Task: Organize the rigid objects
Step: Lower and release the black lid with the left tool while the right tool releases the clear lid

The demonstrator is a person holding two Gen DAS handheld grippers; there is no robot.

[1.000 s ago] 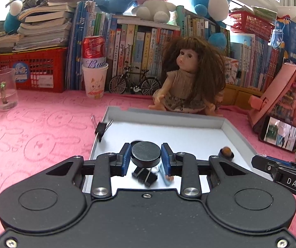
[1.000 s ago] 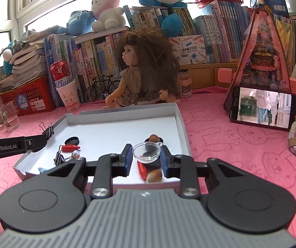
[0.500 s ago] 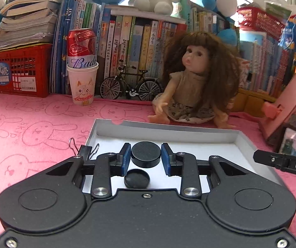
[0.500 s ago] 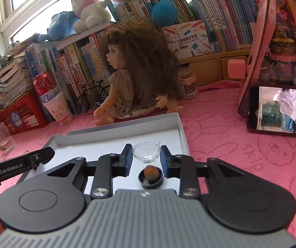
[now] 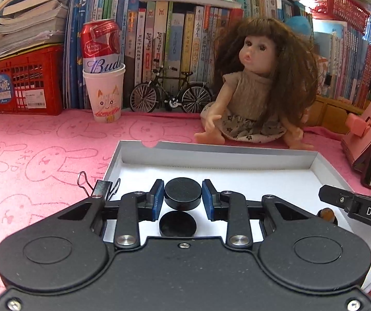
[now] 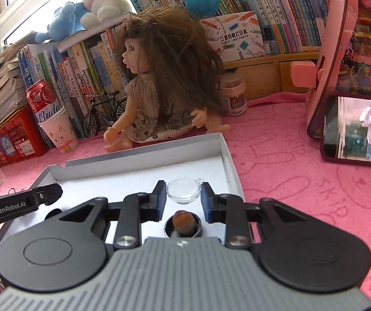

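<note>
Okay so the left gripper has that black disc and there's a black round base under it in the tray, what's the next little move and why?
Probably lower the left gripper straight down. It is shut on the black disc, which hangs just above the black round base on the white tray. The two look roughly lined up, so a short descent should seat the disc before the jaws open.

Bright window (image 6: 17, 5) above crowded bookshelf (image 5: 175, 41), pink tablecloth (image 5: 43, 142).
</note>
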